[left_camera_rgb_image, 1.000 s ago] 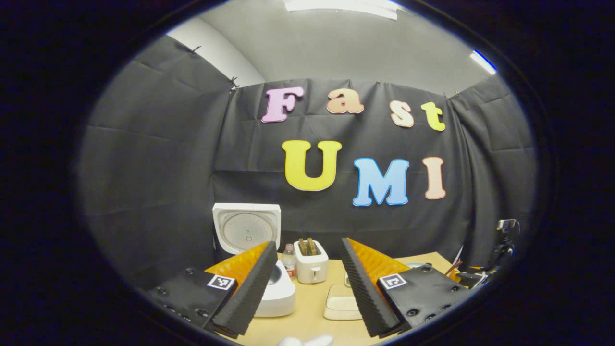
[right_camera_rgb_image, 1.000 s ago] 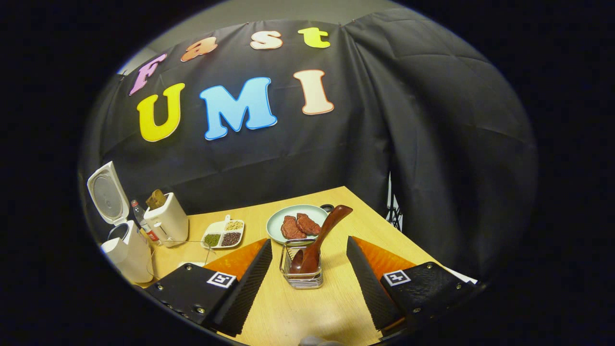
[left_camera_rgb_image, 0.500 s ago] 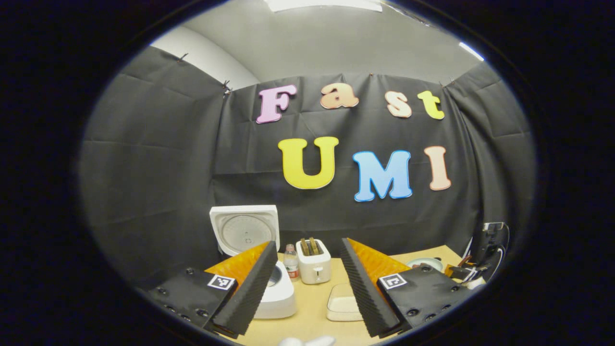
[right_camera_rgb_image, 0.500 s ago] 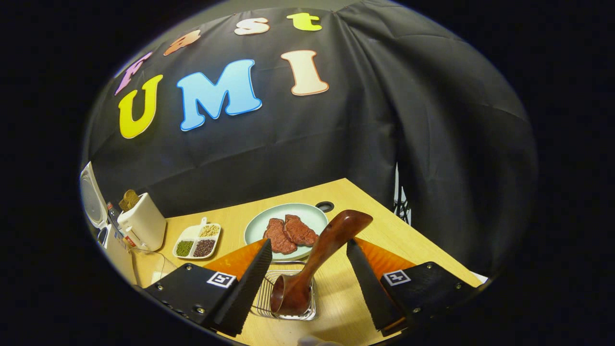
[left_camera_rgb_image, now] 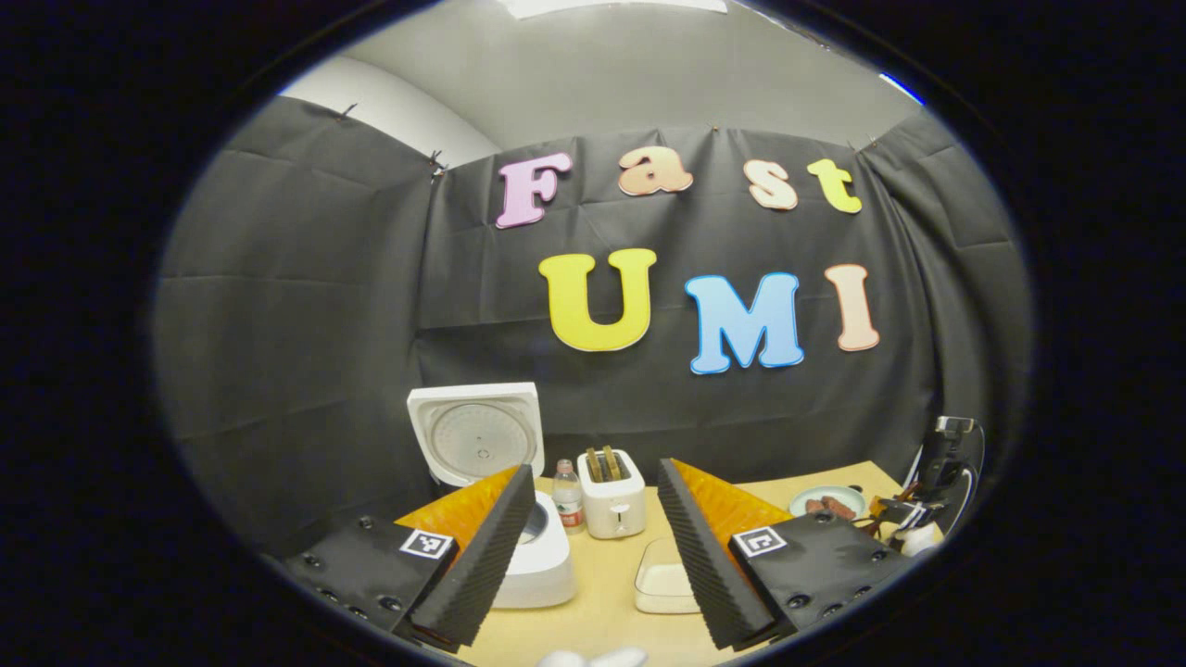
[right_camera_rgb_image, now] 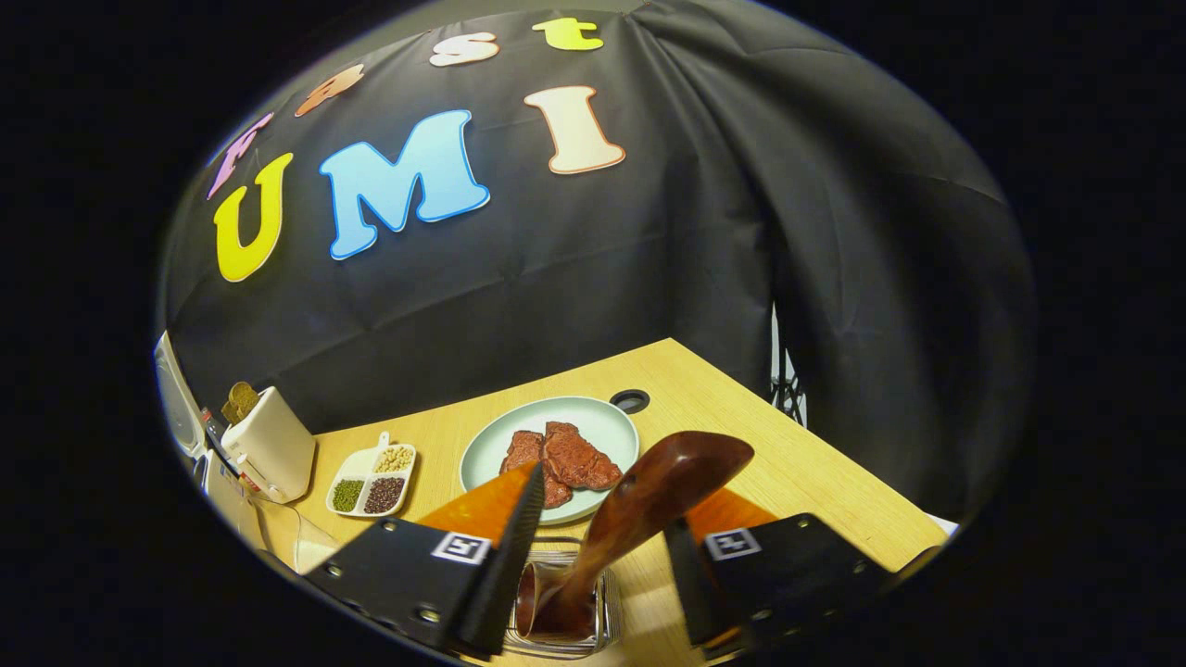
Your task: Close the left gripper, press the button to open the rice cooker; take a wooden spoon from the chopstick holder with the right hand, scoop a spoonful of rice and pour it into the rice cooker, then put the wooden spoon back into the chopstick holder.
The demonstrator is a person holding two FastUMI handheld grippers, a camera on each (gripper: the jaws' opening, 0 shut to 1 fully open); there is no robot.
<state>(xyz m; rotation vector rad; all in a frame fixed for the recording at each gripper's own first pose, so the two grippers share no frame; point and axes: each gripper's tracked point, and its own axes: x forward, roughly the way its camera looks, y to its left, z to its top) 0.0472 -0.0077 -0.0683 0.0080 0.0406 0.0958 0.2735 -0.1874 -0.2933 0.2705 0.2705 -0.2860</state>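
Observation:
The wooden spoon point(right_camera_rgb_image: 667, 468) leans in the wire chopstick holder point(right_camera_rgb_image: 604, 611), handle up and to the right. My right gripper point(right_camera_rgb_image: 602, 519) straddles that handle with its jaws narrowed; the right finger is against the handle and a gap shows on the left side. The white rice cooker point(left_camera_rgb_image: 547, 560) stands with its lid point(left_camera_rgb_image: 474, 434) raised, just behind my left finger. My left gripper point(left_camera_rgb_image: 593, 519) hangs open over the table with nothing in it. A shallow white dish point(left_camera_rgb_image: 662, 579) lies between its fingers; its contents are hidden. The cooker point(right_camera_rgb_image: 218, 482) also sits at the far left edge.
A toaster point(left_camera_rgb_image: 611, 491) and a small water bottle point(left_camera_rgb_image: 567, 505) stand beside the cooker. A pale plate point(right_camera_rgb_image: 607, 421) with meat lies behind the holder, with a divided dish of beans point(right_camera_rgb_image: 371, 477) to its left. A cable hole point(right_camera_rgb_image: 630, 400) marks the far corner of the table.
My right gripper has come down and forward over the holder and its jaws have narrowed around the spoon handle. The left gripper has drifted a little and stays open.

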